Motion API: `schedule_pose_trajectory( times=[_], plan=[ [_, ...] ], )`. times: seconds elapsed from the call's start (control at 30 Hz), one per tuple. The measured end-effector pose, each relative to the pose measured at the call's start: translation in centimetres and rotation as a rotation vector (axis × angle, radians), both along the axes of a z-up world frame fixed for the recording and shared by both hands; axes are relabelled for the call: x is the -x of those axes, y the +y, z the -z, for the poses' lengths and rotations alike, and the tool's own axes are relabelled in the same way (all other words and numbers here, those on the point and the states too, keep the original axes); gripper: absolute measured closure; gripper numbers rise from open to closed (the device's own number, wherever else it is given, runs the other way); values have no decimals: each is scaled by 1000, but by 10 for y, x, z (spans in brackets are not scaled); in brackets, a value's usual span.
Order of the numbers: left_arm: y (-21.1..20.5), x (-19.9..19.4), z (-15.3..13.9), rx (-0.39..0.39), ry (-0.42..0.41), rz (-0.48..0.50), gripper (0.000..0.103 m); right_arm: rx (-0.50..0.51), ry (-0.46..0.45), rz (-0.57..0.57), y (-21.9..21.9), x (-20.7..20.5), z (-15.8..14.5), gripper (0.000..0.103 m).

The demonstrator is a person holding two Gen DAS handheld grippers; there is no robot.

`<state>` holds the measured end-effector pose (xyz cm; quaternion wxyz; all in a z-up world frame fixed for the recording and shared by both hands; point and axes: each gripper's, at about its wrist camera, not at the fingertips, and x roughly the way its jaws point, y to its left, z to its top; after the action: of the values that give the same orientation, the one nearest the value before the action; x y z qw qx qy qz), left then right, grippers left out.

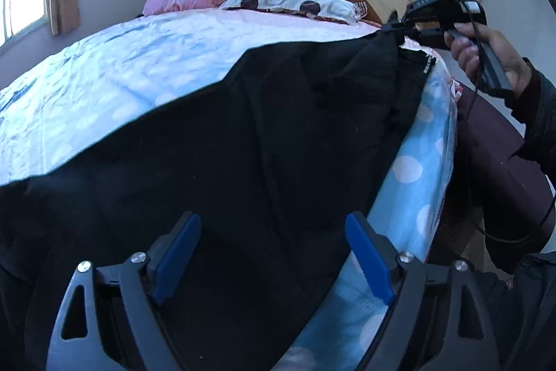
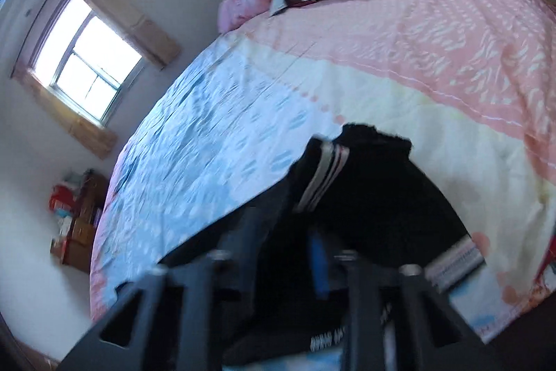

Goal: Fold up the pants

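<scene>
— Black pants (image 1: 215,145) lie spread on the bed (image 1: 104,75), not yet folded?
— Barely begun. Right gripper (image 1: 394,25), at two o'clock, is closed on their edge; left gripper (image 1: 274,252) hangs wide open, empty, over them.

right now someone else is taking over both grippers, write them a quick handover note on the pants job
Left gripper: open, empty, hovering over the near part of the black pants.
Right gripper: shut on the far edge of the pants, near the pillows, lifting that edge off the bed.
Pants: spread across the quilt, mostly flat; striped waistband just ahead of the right gripper.
Done: one edge pinched.
Left: no finished fold visible; grip the near edge with the left, then fold over and smooth.
</scene>
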<state>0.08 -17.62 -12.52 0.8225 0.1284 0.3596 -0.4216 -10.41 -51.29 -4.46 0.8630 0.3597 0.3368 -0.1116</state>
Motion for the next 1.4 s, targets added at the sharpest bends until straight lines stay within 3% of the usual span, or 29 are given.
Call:
schedule_pose_trajectory(
  times=[0.1,0.17,0.23,0.33,0.47,0.57,0.73,0.87,0.97,1.03,1.17,1.23,1.3,1.4],
  plan=[
    [3,2,0,-5,-8,8,15,-34,-129,-55,2,-1,-17,100],
    [4,2,2,0,-5,11,15,5,-213,-89,11,6,-40,100],
    [5,2,2,4,-6,11,15,38,-234,-91,17,19,-50,100],
    [4,3,3,2,-11,17,14,30,-178,-73,11,38,-35,100],
    [5,3,2,2,-4,28,14,-61,-60,43,-15,72,9,99],
    [6,4,0,0,-1,33,14,-51,-46,51,-16,82,18,99],
    [0,8,-4,-3,-23,43,14,-101,-102,41,-23,78,17,99],
    [1,12,-8,-2,-26,45,14,-113,-56,51,-23,82,22,99],
    [3,11,-13,9,-36,30,14,-67,-48,60,-21,93,18,86],
    [3,10,-17,27,-44,25,14,-21,-64,114,-23,104,8,84],
    [-5,1,-11,-13,-47,-6,14,21,-129,135,-24,107,-6,71],
    [-8,-4,-3,-50,-21,-40,14,50,-84,115,-21,94,-4,62],
    [-9,-6,-1,-59,-10,-54,14,100,-9,126,-19,82,4,62],
    [-10,-4,-7,-63,6,-61,14,141,-3,97,-18,79,5,62]
  ],
)
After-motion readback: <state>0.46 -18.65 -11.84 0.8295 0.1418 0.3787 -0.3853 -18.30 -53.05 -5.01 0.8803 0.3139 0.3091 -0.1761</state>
